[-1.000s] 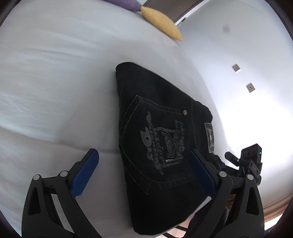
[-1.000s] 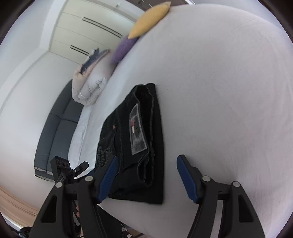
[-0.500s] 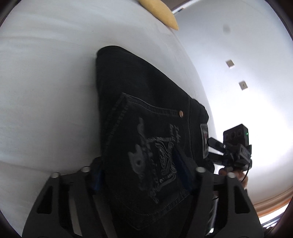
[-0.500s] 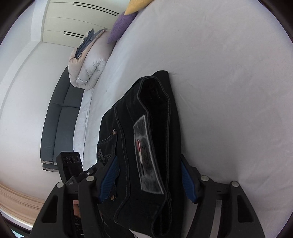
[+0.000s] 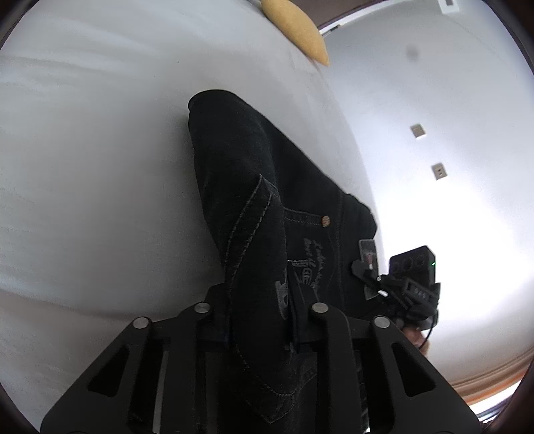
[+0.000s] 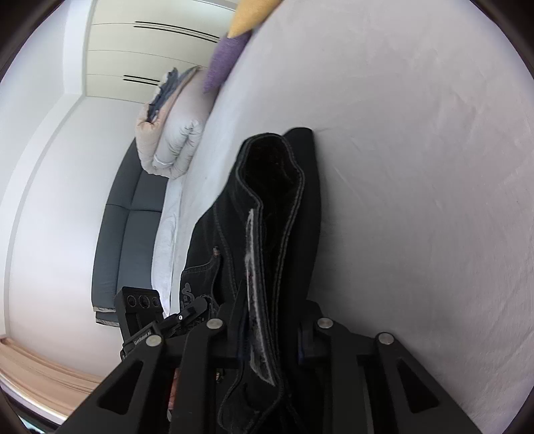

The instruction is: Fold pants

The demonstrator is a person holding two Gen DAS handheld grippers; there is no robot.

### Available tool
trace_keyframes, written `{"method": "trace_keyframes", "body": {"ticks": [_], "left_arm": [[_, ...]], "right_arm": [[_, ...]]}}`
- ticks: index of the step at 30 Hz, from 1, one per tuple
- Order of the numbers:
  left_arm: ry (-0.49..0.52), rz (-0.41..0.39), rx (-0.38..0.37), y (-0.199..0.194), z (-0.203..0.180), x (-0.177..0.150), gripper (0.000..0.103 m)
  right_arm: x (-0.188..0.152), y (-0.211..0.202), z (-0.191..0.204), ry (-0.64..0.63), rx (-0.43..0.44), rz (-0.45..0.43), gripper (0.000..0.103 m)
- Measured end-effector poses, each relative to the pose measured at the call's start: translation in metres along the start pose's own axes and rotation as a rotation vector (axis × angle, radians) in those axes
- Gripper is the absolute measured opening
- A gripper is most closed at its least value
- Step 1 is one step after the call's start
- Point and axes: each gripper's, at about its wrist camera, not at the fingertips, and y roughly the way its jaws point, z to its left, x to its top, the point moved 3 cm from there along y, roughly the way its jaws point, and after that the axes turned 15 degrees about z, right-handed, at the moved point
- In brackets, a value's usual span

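Observation:
The black denim pants (image 5: 253,187) lie folded on the white bed (image 5: 100,150). My left gripper (image 5: 258,300) is shut on the pocket-side edge of the pants, the cloth bunched between its jaws. My right gripper (image 6: 270,323) is shut on the waistband edge of the pants (image 6: 277,207), beside the pale label (image 6: 252,253). Each gripper shows in the other's view: the right one (image 5: 400,287) at the pants' right edge, the left one (image 6: 157,320) at the lower left. The fingertips are hidden by cloth.
A yellow cushion (image 5: 297,30) and a purple cushion (image 6: 223,60) lie at the bed's far end. A rolled white duvet (image 6: 173,140) and a dark grey sofa (image 6: 123,230) stand left of the bed. A white wall (image 5: 450,133) with sockets lies to the right.
Both grippers moved forward onto the pants' near edge and closed on it. The cloth between the jaws is now pinched and bunched upward.

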Motion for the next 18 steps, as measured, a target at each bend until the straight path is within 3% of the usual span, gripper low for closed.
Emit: {"method": "trace_keyframes", "body": {"ticks": [7,14,18], "left_arm": [[0.083,-0.063,-0.034,-0.034,-0.035,0.019,0.017],[0.177,-0.115,-0.028,-0.058,-0.067,0.093,0.017],[0.139,-0.1,-0.035,-0.038,-0.046,0.136,0.018]], "right_arm": [[0.014,-0.02,0.041,-0.132,-0.032,-0.028,0.021],[0.078,-0.054,0.094,-0.262,-0.047,-0.056,0.021],[0.121,-0.053,0.081,-0.241,-0.071,-0.07,0.021]]}}
